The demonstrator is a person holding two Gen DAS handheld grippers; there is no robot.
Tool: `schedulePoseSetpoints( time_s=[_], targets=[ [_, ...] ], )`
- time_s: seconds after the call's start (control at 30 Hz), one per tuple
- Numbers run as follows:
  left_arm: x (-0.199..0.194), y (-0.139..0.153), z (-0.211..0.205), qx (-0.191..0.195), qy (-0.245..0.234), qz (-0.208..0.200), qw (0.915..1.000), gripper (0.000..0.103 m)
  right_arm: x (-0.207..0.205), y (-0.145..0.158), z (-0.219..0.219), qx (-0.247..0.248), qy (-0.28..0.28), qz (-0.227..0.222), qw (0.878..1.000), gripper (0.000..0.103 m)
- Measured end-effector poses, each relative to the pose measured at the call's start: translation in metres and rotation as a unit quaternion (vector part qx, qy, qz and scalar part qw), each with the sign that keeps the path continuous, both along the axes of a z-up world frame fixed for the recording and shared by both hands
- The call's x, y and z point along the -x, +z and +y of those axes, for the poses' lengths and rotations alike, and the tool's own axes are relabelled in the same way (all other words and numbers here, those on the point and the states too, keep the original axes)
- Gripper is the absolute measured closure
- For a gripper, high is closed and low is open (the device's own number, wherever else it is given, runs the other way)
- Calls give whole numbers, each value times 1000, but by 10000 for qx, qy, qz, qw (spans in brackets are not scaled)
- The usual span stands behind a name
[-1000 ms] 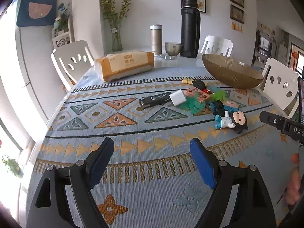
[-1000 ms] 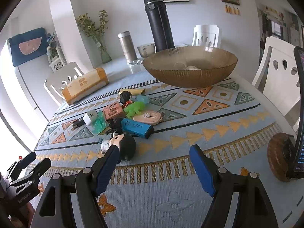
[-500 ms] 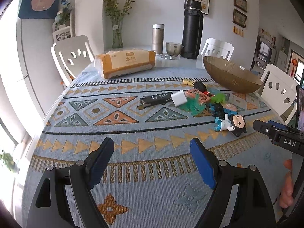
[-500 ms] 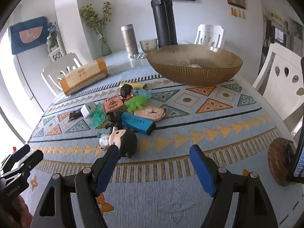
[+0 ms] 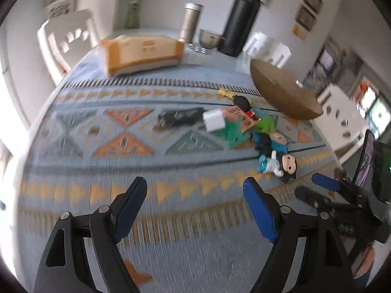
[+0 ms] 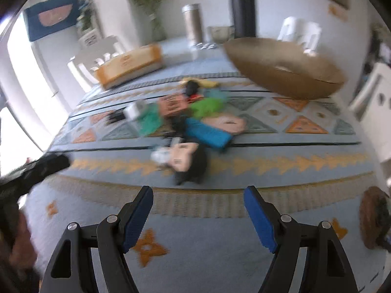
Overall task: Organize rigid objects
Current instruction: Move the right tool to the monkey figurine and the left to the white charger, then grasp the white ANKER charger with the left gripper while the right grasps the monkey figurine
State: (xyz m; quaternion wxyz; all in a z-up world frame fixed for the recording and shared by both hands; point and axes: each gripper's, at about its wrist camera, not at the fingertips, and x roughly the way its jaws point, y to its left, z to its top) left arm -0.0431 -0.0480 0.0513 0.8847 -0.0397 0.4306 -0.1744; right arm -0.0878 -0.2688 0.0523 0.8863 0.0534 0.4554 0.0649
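On the table (image 5: 73,166), a cluster of small objects (image 5: 239,131) lies right of centre in the left wrist view, the bowl (image 5: 283,95) at its upper right, the tissue pack (image 5: 144,53) upper left, the flask (image 5: 242,24) behind.

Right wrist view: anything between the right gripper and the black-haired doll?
Nothing. Only bare patterned tablecloth lies between the open right gripper and the doll, per the right wrist view.
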Motion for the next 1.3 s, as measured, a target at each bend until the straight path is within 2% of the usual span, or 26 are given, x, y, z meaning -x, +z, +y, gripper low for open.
schedulePoseSetpoints(
  time_s=[0.1,0.2,0.3,0.4,0.47,0.53,0.6,0.63,0.67,0.73,0.87,0.97,1.07,1.2,1.3],
  targets=[
    [-33,-1,-19,-100,-213,61,9997,24,-11,3,11,223,184,81,9995,28],
    [-63,-12,-33,174,-371,269,9988,35,-23,-10,18,358,177,264,9989,28],
    [-83,-19,-45,375,-309,300,9984,36,-31,-14,18,294,100,186,9993,28],
    [-92,-24,-52,382,-219,313,9985,37,-33,-14,21,336,135,43,9993,28],
    [-97,-30,-57,312,-185,351,9987,46,-34,-18,20,236,108,8,9997,30],
    [-101,-33,-61,161,-170,316,9992,50,-37,-23,20,144,79,70,9998,32],
    [-104,-37,-63,83,-170,298,9994,56,-41,-27,22,183,80,167,9997,46],
    [-104,-36,-61,225,-171,265,9992,65,-41,-26,24,278,52,129,9995,49],
    [-105,-36,-60,206,-132,225,9994,72,-41,-26,25,372,12,104,9993,50],
    [-104,-35,-58,186,-150,197,9995,73,-40,-26,26,390,-7,86,9992,51],
    [-89,-27,-50,182,-211,114,9995,73,-33,-21,16,157,-85,-33,9998,51],
    [-63,-13,-39,185,-364,-27,9992,73,-20,-18,6,-108,-132,8,9999,51],
    [-26,-4,-34,-54,-555,-130,9984,73,-2,-17,-3,-326,-128,32,9994,51],
    [26,-11,-32,-301,-761,-150,9965,73,21,-17,-8,-285,-207,25,9994,51],
    [47,-24,-37,-449,-880,-143,9950,73,30,-16,-7,-268,-193,-5,9995,51]
  ],
)
